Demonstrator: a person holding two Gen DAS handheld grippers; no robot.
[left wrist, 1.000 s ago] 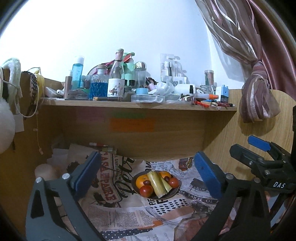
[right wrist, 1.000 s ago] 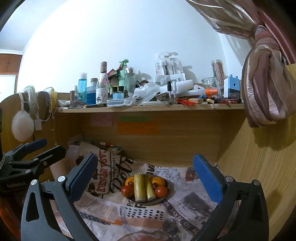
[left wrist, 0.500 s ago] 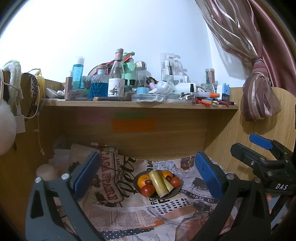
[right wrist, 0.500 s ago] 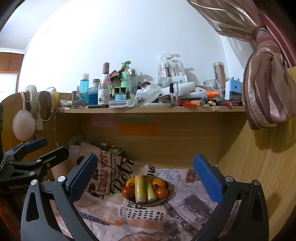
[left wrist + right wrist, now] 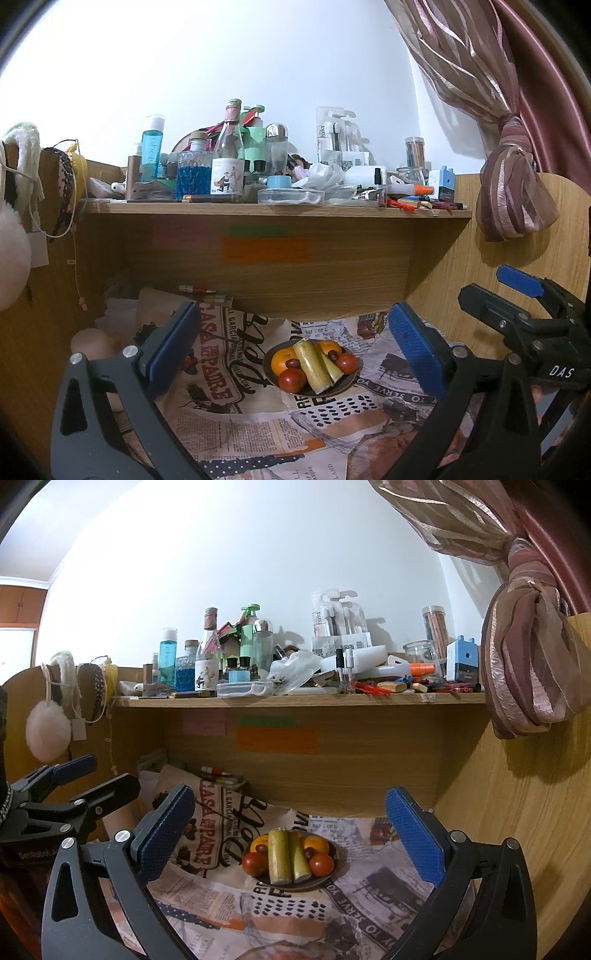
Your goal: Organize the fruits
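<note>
- Fruit all on dark plate [image 5: 330,878], mid table [image 5: 380,908] on newsprint cover: 2 oranges [image 5: 317,844], 2 tomatoes [image 5: 320,864], 2 yellow-green stalk pieces [image 5: 279,857], couple small dark fruits.
- Looks neatly laid, stalks side by side, round fruit flanking; nothing loose seen elsewhere on table.
- Left gripper [image 5: 295,350]: fingers spread wide, holding nothing, well back from plate.
- Right gripper [image 5: 291,830]: same, fingers apart, empty.
- Judgement: either done or not begun; can't tell which. No second container seen nearby.
</note>
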